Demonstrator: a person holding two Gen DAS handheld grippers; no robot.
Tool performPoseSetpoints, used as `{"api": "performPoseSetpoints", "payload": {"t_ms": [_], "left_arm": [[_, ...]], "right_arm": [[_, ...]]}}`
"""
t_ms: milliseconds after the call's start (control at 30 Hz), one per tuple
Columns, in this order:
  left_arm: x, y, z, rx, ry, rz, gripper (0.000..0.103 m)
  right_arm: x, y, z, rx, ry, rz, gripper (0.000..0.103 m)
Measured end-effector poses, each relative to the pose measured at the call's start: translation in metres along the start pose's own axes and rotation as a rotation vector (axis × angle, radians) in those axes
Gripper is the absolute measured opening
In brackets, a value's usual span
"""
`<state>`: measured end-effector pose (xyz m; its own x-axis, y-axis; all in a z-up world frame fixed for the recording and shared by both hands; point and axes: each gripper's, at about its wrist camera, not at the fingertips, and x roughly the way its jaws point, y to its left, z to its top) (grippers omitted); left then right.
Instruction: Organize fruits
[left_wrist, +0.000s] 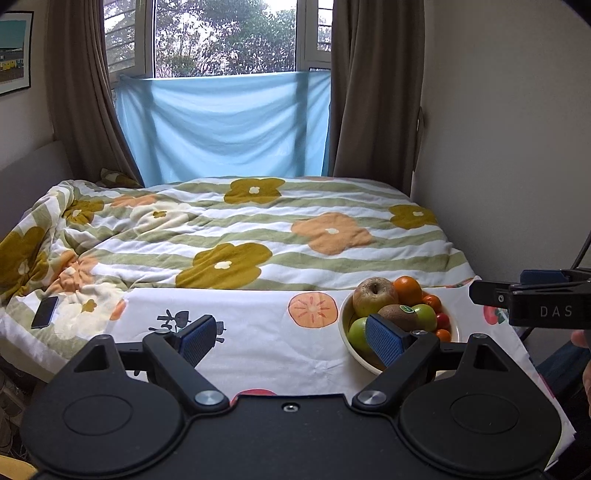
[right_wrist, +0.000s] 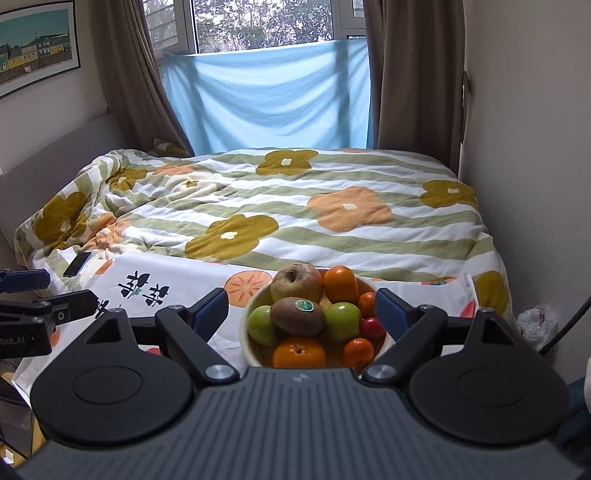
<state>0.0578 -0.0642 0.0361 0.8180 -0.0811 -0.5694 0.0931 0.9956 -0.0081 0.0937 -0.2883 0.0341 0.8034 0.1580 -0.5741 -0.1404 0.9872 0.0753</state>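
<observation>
A cream bowl (right_wrist: 248, 332) (left_wrist: 345, 332) stands on a white printed cloth and is heaped with fruit. On top lie a brown kiwi (right_wrist: 298, 315) (left_wrist: 399, 315) with a green sticker, a russet apple (right_wrist: 296, 282) (left_wrist: 373, 293), green apples (right_wrist: 342, 321), oranges (right_wrist: 300, 350) and small red fruits (right_wrist: 373, 328). My right gripper (right_wrist: 301, 312) hovers over the bowl, open wide, nothing between its blue pads. My left gripper (left_wrist: 291, 338) is open and empty over the cloth left of the bowl. The right gripper's fingers (left_wrist: 491, 291) show at the left wrist view's right edge.
The white cloth (left_wrist: 258, 332) covers a low surface at the foot of a bed with a flowered quilt (left_wrist: 258, 229). A dark phone (left_wrist: 45, 312) lies on the quilt at the left. A wall (left_wrist: 517, 147) runs close on the right. A crumpled bag (right_wrist: 537, 325) sits there.
</observation>
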Motion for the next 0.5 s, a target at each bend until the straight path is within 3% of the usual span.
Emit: {"api": "performPoseSetpoints", "payload": {"t_ms": [233, 500], "left_arm": [[-0.051, 0.015, -0.01, 0.02, -0.087, 0.024, 0.102], [-0.078, 0.025, -0.029, 0.046, -0.105, 0.035, 0.103]], "right_arm": [[-0.059, 0.033, -0.023, 0.038, -0.025, -0.053, 0.103], [-0.092, 0.051, -0.048, 0.054, 0.002, -0.115, 0.103]]}}
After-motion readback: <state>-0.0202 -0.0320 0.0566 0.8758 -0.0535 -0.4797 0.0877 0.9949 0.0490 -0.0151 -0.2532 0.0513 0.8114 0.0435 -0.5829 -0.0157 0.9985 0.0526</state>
